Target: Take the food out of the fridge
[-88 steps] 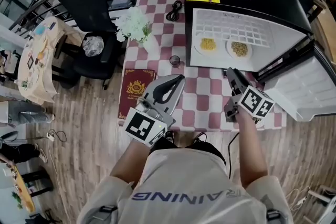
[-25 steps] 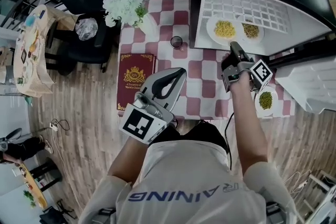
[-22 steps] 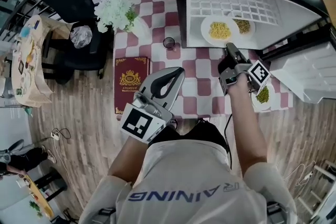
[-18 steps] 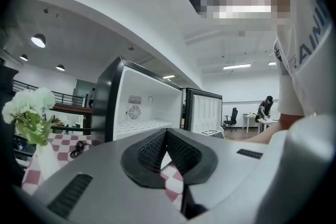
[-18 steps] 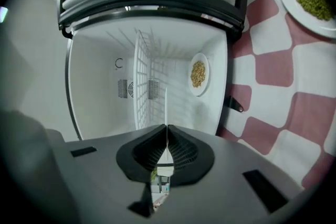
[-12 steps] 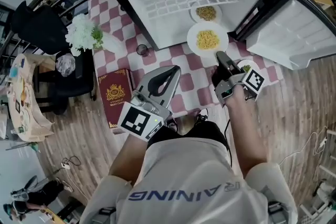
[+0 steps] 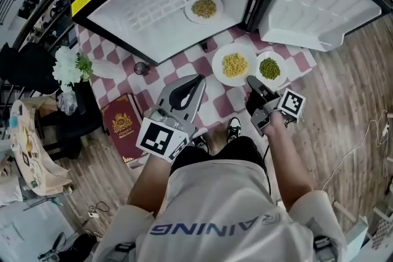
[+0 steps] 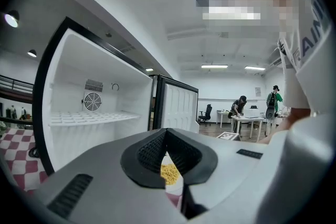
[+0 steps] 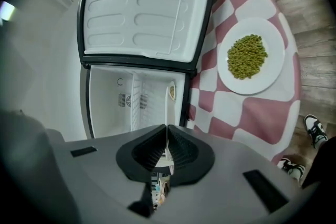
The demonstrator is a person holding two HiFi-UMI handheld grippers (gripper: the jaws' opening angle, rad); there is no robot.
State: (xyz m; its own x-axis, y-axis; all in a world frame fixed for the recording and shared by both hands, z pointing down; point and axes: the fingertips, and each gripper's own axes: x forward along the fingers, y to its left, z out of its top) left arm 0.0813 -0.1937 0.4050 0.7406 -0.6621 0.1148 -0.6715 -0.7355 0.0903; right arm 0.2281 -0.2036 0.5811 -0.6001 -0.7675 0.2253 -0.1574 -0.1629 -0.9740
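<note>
Presently the right gripper (image 7: 252, 83) is closed hard on the near rim of the plate of yellow food (image 7: 234, 64). Its own view shows the rim edge-on, as a thin white line pinched between the pads. This plate lies outside the fridge (image 7: 159, 9), over the checked tabletop (image 7: 184, 64) and just beside the plate of green peas (image 7: 269, 69). Whether it already rests on the cloth or hangs slightly above it cannot be told, nor whether the two rims touch. The left gripper (image 7: 198, 81) has its jaws together and holds nothing. A third plate (image 7: 204, 8) remains on the fridge shelf.

The step in hand appears to be setting down the second plate. A rim grip carries the plate out to one side, so the wrist should be kept level or the loose food will slide. The plate is best lowered flat and clear of the pea plate's rim. The jaws should part only once the base bears fully on the cloth. The gripper can then back off along the line of the rim, so as not to drag the plate.
</note>
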